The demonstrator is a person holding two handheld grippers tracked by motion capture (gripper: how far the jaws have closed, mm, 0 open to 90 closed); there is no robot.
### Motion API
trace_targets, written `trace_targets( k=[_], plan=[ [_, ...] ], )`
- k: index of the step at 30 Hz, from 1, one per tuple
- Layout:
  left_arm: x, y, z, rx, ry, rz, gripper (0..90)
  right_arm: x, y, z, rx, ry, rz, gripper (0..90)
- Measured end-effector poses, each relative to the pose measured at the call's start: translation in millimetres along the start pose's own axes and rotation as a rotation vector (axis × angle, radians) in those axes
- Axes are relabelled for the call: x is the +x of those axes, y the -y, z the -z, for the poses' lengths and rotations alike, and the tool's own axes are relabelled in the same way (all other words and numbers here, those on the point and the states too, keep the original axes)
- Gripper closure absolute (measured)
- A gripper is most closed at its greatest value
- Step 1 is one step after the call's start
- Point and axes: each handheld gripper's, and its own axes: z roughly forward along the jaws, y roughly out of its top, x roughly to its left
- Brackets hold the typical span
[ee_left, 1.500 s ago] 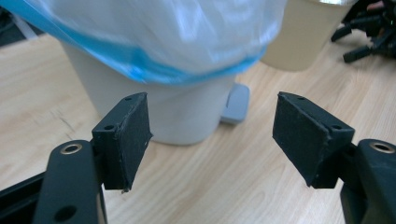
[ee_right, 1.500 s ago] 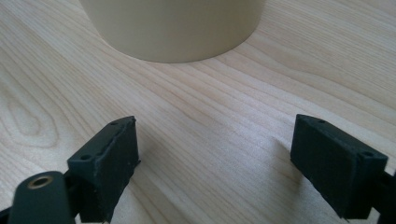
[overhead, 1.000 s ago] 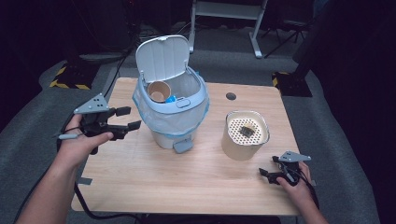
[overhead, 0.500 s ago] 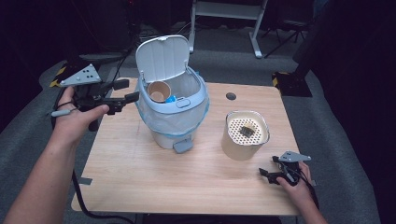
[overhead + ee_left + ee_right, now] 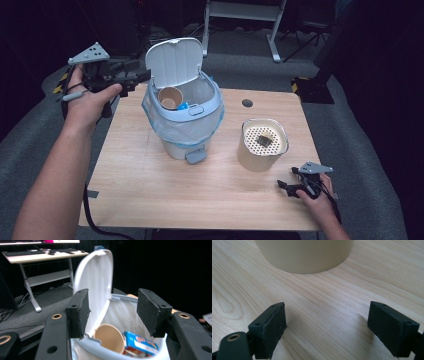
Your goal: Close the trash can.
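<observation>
Pedal bin [image 5: 187, 125] with its lid [image 5: 174, 62] up, standing on the counter [image 5: 135, 170].

The bin is pale blue-grey, upright, lined with a clear bag folded over its rim, a small grey pedal [image 5: 195, 156] at its base facing the person. The white lid stands raised at the back, nearly vertical. Inside lie a tan paper cup [image 5: 110, 338] on its side, mouth toward the near rim, and just beside it a blue printed packet [image 5: 140, 343], both resting low in the bag.
</observation>
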Motion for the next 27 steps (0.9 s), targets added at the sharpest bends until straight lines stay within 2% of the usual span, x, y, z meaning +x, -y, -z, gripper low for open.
trace_targets(
  k=[1,2,6,9,12,14,17,19,23,25,27],
  plan=[
    [0.0,0.0,0.0,0.000,0.000,0.000,43.2,0.0,0.0,0.0,0.000,0.000,0.000,15.0],
    [4.3,-2.5,-4.1,0.003,-0.024,0.007,42.4,0.0,0.0,0.0,0.000,0.000,0.000,15.0],
    [11.5,-4.7,-11.1,0.022,-0.043,0.006,40.8,0.0,0.0,0.0,0.000,0.000,0.000,15.0],
    [22.9,-2.7,-17.5,0.026,-0.035,0.033,41.5,0.0,0.0,0.0,0.000,0.000,0.000,15.0],
    [27.0,-4.0,-21.3,0.024,-0.040,0.036,41.1,0.0,0.0,0.0,0.000,0.000,0.000,15.0],
    [26.8,-7.3,-23.6,0.010,-0.035,0.034,41.1,0.0,0.0,0.0,0.000,0.000,0.000,15.0],
    [24.9,-11.7,-27.4,0.021,-0.042,0.026,39.7,0.0,0.0,0.0,0.000,0.000,0.000,15.0],
    [23.2,-14.4,-29.7,0.003,-0.045,0.021,37.8,-0.1,0.0,0.0,0.000,0.000,0.000,15.0],
    [17.6,-22.5,-34.6,-0.005,-0.028,0.010,37.6,0.0,0.0,0.0,0.000,0.000,0.000,15.1],
    [13.6,-24.8,-37.4,-0.001,-0.005,0.005,37.8,0.0,0.0,0.0,0.000,0.000,0.000,15.0],
    [9.7,-25.3,-37.7,0.004,-0.001,0.003,35.1,0.0,0.0,0.0,0.000,0.000,0.000,15.1]
  ],
)
